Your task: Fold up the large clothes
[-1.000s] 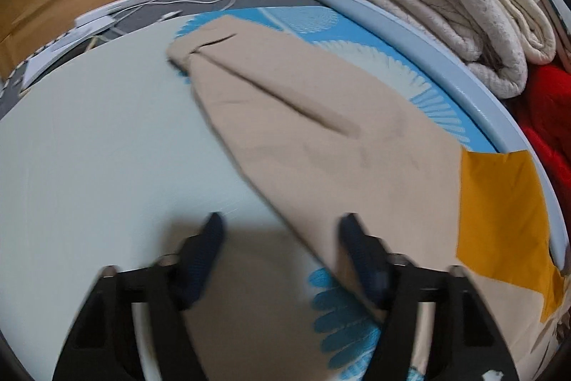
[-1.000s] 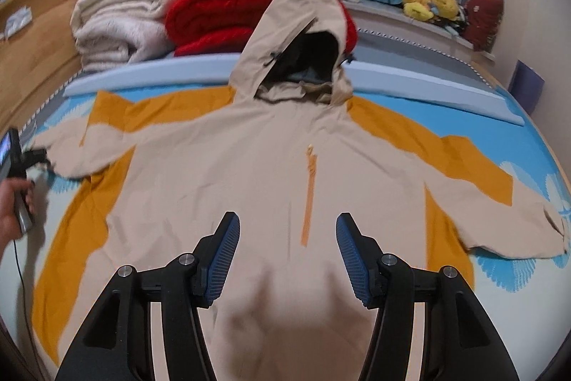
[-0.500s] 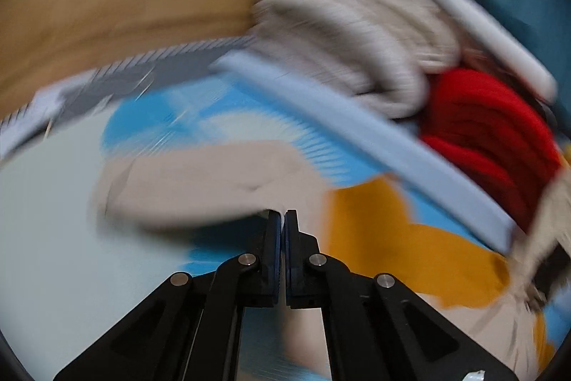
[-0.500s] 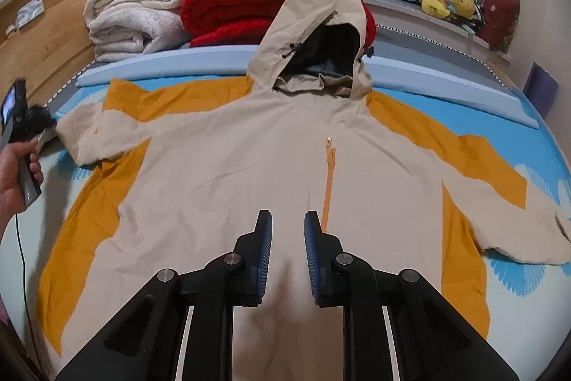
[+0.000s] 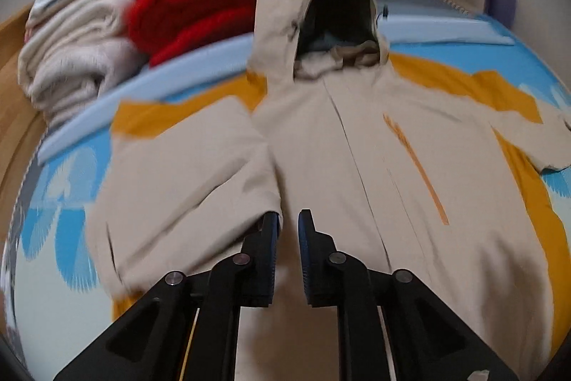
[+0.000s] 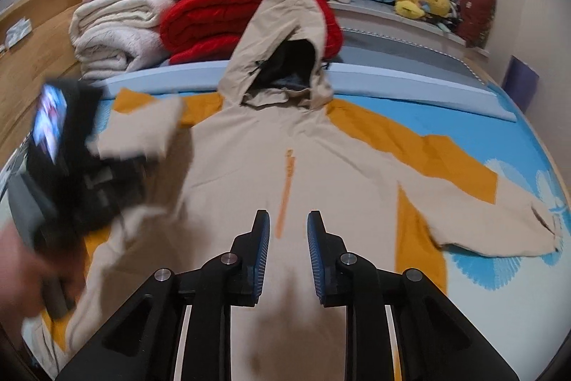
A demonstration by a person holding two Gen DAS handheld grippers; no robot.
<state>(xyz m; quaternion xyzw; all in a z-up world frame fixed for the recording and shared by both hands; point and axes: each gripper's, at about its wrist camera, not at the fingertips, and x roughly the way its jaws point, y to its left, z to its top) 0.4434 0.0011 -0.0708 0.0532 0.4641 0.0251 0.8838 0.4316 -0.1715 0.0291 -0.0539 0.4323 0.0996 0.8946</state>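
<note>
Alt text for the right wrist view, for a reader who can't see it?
A beige and orange jacket lies face up on a blue bed, its left sleeve carried inward by the blurred left tool. The right tool hovers slightly open over the chest.

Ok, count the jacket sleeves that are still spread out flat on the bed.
1. The right-hand sleeve lies stretched out over the blue bedsheet. The other sleeve is already folded in across the jacket, at the left gripper.
</note>
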